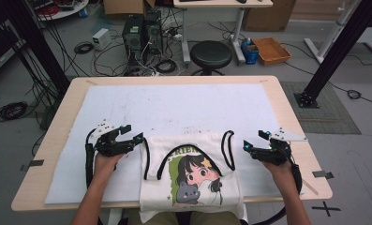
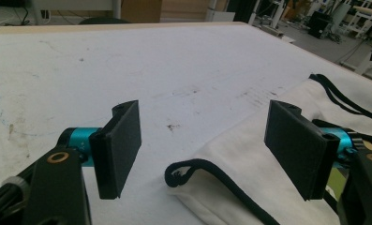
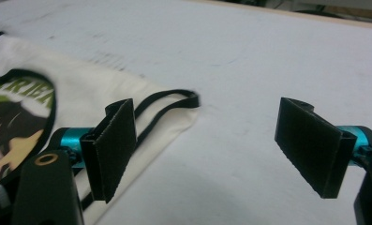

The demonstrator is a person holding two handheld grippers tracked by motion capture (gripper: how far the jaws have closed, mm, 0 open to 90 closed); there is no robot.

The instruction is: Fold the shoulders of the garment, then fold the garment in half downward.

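Tank top [image 1: 191,176], white with black-trimmed straps and a cartoon print, lies flat on the white mat [image 1: 174,105] at the near edge of the table [image 1: 286,101], its hem hanging over that edge toward the person and its two shoulder straps pointing away. Its long axis runs from the person outward, so the garment sits squarely between the two tools. The left gripper [image 1: 137,137] hovers just beside the left shoulder corner, jaws aimed inward at it; the right gripper [image 1: 245,145] stands a little farther off the right strap [image 1: 228,149], also aimed inward.

In the left gripper view the left strap loop [image 2: 193,167] and the cloth corner lie on the mat between and just ahead of the spread jaws, which press on nothing. In the right gripper view the right strap's end [image 3: 186,97] lies ahead of the left-hand jaw, with bare mat in the gap; these jaws are likewise parted and hold nothing.

Judged from this layout, each hand has its own shoulder corner directly inboard, the left one nearer; a short inward reach and closure at both corners would let the top be lifted or folded along its long axis.
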